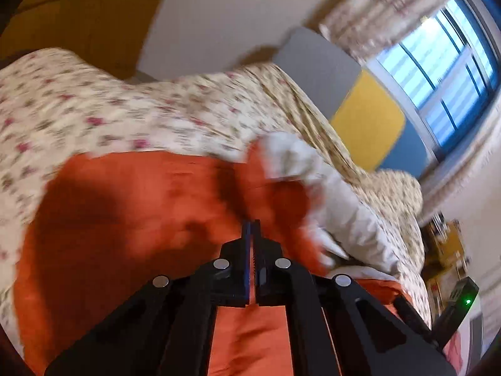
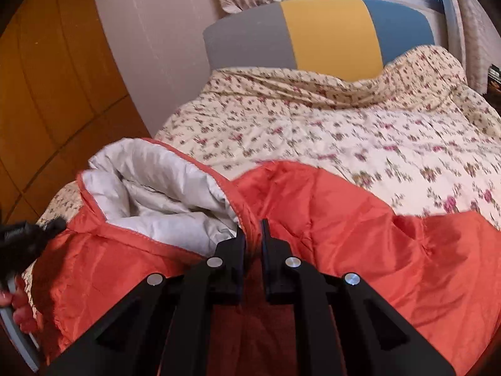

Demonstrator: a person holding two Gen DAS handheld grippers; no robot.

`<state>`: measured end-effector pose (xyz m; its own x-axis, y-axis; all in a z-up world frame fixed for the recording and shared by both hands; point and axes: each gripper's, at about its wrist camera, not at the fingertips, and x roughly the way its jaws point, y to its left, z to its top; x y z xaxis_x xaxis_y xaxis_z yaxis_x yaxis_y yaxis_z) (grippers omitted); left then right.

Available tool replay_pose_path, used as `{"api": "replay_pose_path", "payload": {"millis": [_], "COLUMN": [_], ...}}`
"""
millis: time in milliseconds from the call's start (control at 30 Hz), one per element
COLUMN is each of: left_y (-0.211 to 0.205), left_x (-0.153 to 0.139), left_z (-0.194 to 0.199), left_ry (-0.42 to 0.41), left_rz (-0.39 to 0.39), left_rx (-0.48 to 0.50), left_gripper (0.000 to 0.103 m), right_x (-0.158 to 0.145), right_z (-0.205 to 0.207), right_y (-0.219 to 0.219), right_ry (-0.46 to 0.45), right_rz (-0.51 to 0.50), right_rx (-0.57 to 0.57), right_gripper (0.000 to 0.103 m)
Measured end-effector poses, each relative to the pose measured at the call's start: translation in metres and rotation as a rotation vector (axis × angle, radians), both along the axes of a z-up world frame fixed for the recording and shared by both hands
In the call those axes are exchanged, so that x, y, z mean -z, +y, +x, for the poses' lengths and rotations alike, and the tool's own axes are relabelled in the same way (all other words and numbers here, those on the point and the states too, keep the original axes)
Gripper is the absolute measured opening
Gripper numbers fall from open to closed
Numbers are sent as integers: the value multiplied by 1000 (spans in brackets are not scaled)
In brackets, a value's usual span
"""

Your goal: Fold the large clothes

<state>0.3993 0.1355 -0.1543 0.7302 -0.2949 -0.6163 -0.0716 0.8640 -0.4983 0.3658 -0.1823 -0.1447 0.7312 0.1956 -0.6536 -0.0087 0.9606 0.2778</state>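
Orange jacket (image 2: 360,235) is spread on the floral bed (image 2: 360,125); its fabric is pinched by right gripper (image 2: 253,228); left gripper (image 1: 252,228) is pressed together.

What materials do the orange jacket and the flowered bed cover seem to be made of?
Orange jacket: probably thin nylon or polyester, slightly glossy, with quilting seams and fine wrinkles; its pale grey lining looks similar. Flowered bed cover: matte woven fabric, perhaps cotton, printed and softly quilted.
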Motion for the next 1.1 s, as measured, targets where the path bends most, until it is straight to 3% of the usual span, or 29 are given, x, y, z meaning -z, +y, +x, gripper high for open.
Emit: {"api": "replay_pose_path", "payload": {"millis": [100, 167, 300, 367, 400, 433, 500, 567, 667, 700, 733, 767, 800, 967, 1100], "left_y": [20, 24, 7, -8, -12, -15, -29, -54, -81, -85, -84, -79, -68, -25, 10], "left_x": [25, 24, 0, -13, -18, -23, -35, -44, -36, -27, -22, -16, -17, -31, 8], "left_z": [-4, -7, 1, 14, 17, 18, 24, 35, 65, 77, 84, 87, 79, 10, -32], "left_ry": [88, 69, 37, 32, 14, -14, -53, -55, 14, 52, 83, 123, 100, -35, 43], "left_rz": [-20, -28, 58, 74, 47, 22, 18, 82, 214, 247, 252, 228, 159, 38, -52], "left_rx": [-42, -41, 20, 38, 37, 25, 38, 65, 83, 81, 86, 96, 93, 70, -21], "left_gripper": [1, 2, 2, 41, 89, 97, 97, 97, 98, 75, 25, 20, 19, 17, 14], "right_x": [16, 26, 27, 28, 29, 30, 30, 31, 31, 31, 32, 32, 33, 37, 35], "right_z": [0, -1, -4, -5, -5, -5, -6, -6, -8, -8, -8, -7, -7, -7, -7], "right_y": [-8, -13, -13, -13, -13, -13, -12, -12, -11, -11, -11, -11, -12, -23, -28], "right_ry": [58, 75, 61, 56, 53, 50, 47, 47, 43, 42, 42, 44, 46, 63, 82], "right_rz": [13, 54, 44, 47, 50, 50, 51, 50, 47, 47, 48, 52, 58, 114, 127], "right_rx": [45, 61, 61, 60, 59, 58, 57, 54, 54, 53, 52, 51, 52, 76, 98], "right_gripper": [8, 8, 8, 8, 8, 8, 8, 8, 8, 8, 8, 8, 8, 6, 5]}}
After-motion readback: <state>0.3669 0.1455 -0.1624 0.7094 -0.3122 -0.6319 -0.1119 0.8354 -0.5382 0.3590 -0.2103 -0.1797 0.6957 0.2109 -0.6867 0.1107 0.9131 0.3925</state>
